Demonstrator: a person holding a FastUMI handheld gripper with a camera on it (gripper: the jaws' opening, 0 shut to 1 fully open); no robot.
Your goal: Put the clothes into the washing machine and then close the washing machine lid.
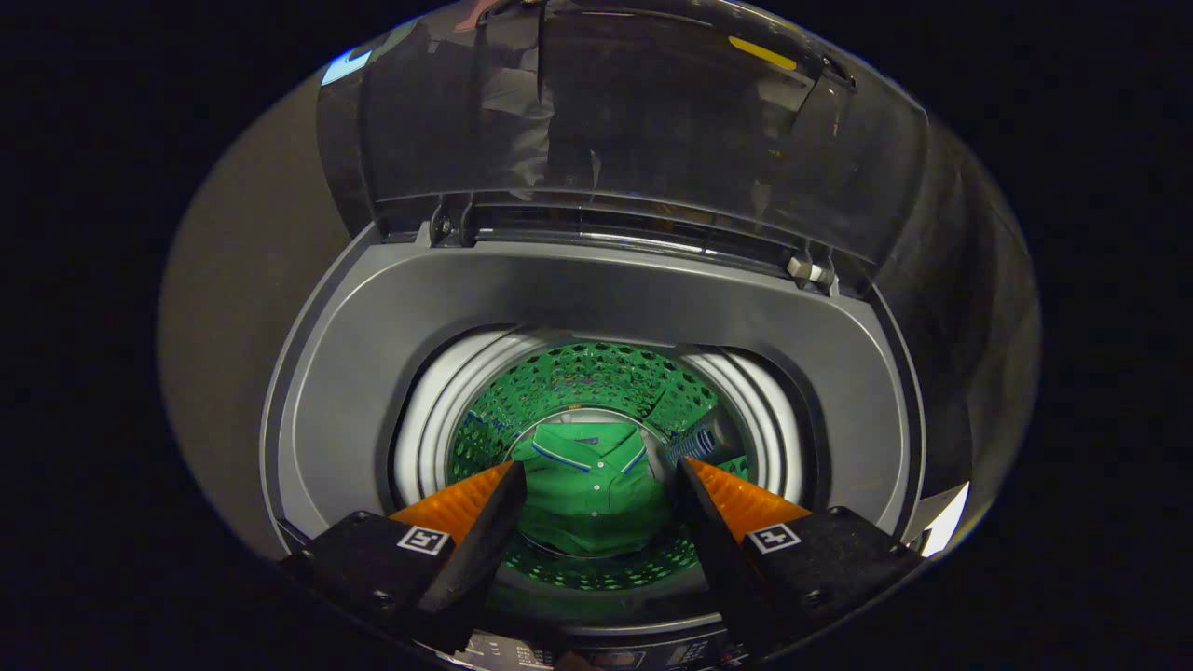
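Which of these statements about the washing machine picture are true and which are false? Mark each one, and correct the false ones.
1. The washing machine lid is shut. False: it stands raised behind the opening.
2. A green shirt lies at the bottom of the drum. True.
3. The gripper is clamped on the shirt. False: its fingers are spread apart above the opening, and the shirt lies well below, seen between them.
4. The shirt has a collar with a striped edge. True.
5. The drum wall is solid, without holes. False: it is perforated all round.
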